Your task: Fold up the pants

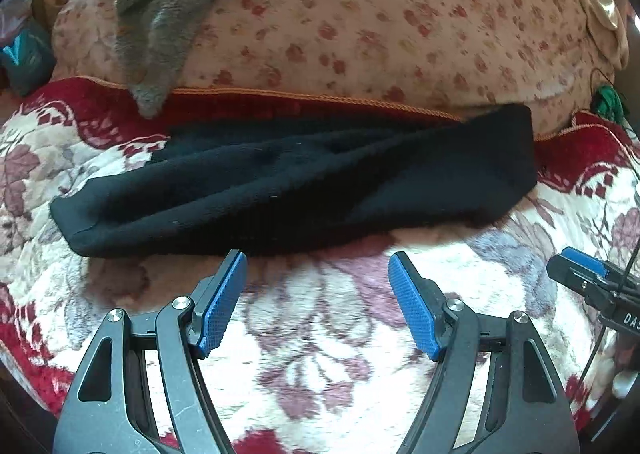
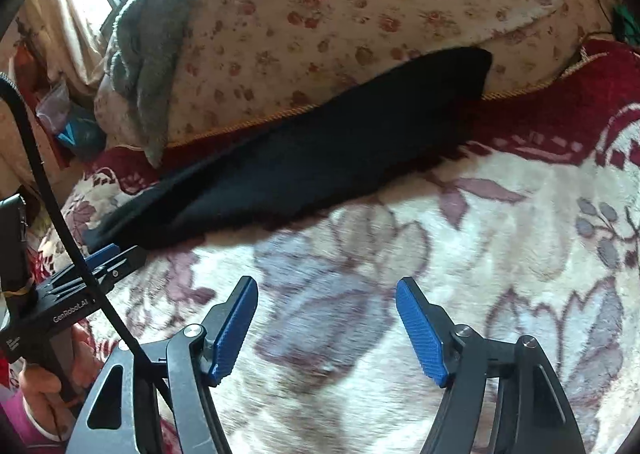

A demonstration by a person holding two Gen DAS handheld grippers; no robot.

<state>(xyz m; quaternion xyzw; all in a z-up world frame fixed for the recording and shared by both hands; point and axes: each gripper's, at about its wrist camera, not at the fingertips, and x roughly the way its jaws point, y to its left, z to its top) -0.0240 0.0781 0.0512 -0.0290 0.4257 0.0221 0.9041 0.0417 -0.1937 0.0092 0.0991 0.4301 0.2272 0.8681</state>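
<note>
The black pants [image 1: 296, 182] lie folded into a long narrow band across the flowered blanket [image 1: 320, 334], their far edge against a floral cushion. My left gripper [image 1: 318, 262] hovers just in front of the band's near edge, open, nothing between its blue pads. In the right wrist view the pants [image 2: 320, 150] run diagonally from lower left to upper right. My right gripper [image 2: 326, 286] is open over bare blanket [image 2: 480, 254], clear of the pants. The left gripper [image 2: 108, 254] shows at the left edge there; the right gripper's tip [image 1: 580, 262] shows at the right edge of the left wrist view.
A floral cushion [image 1: 380, 22] rises right behind the pants, with a grey fleece cloth [image 1: 160, 14] draped over its left side. A black cable [image 2: 52, 190] crosses the left of the right wrist view. A person's hand [image 2: 44, 394] holds the left gripper's handle.
</note>
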